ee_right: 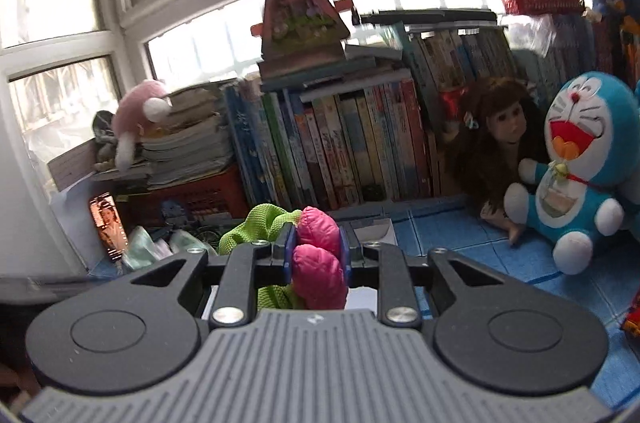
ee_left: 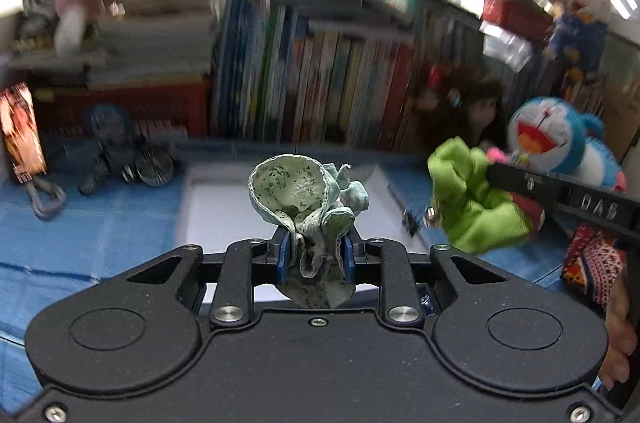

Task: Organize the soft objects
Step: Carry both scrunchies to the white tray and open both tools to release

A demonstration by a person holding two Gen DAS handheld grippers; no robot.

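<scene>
My left gripper (ee_left: pixel 316 255) is shut on a pale green speckled cloth (ee_left: pixel 298 195), bunched up and held above a white tray (ee_left: pixel 224 215) on the blue mat. My right gripper (ee_right: pixel 318 255) is shut on a soft toy with a pink padded part (ee_right: pixel 318 263) and lime green fabric (ee_right: pixel 256 223). In the left wrist view that same toy (ee_left: pixel 468 195) hangs at the right, held by the right gripper's black body (ee_left: pixel 560 199). The pale green cloth also shows at lower left in the right wrist view (ee_right: pixel 140 249).
A blue Doraemon plush (ee_right: pixel 580 175) and a brown-haired doll (ee_right: pixel 500 127) sit at the right on the blue mat (ee_left: pixel 80 223). A wall of books (ee_right: pixel 340 143) stands behind. A pink plush (ee_right: pixel 136 119) lies on stacked books. A small toy bicycle (ee_left: pixel 136 163) lies at far left.
</scene>
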